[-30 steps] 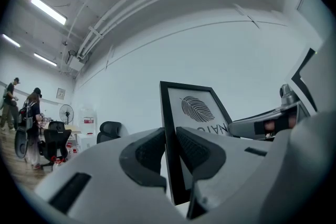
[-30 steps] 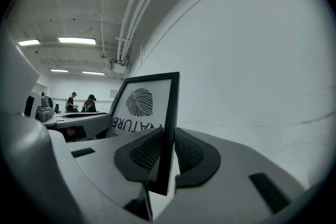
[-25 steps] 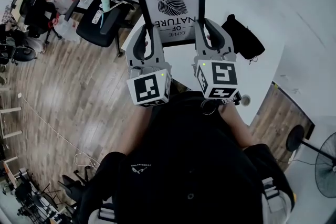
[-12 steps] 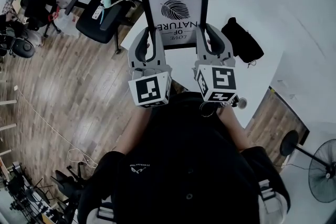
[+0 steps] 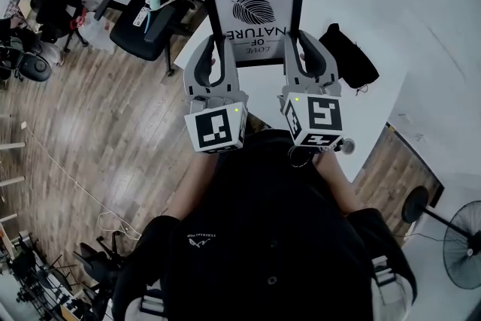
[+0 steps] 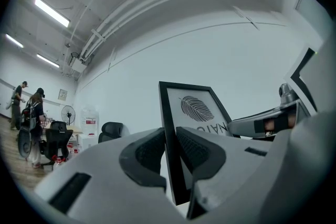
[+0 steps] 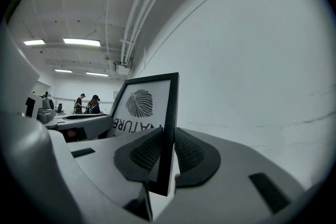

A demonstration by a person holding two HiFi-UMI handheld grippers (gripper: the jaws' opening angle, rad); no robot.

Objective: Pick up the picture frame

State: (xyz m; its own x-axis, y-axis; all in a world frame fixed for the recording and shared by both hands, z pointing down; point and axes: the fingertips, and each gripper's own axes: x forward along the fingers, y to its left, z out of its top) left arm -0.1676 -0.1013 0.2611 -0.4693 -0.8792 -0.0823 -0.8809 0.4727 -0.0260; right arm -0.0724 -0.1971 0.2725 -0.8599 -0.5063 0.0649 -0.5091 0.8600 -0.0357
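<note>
Above the white surface [image 5: 376,98], you hold the picture frame [image 5: 255,11] by both side rails so it can't swing. The left gripper [image 5: 214,49] and right gripper [image 5: 304,45] have narrow jaws clamping those rails. Only the gripper views show that pinch; only the head view shows both grips.

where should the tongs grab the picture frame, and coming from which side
Take the picture frame by its thin black side rails, low down, coming from the person's end: left tongs on the left rail, right tongs on the right. It is wide and flat, so only those narrow edges fit between jaws, as gripped now.
</note>
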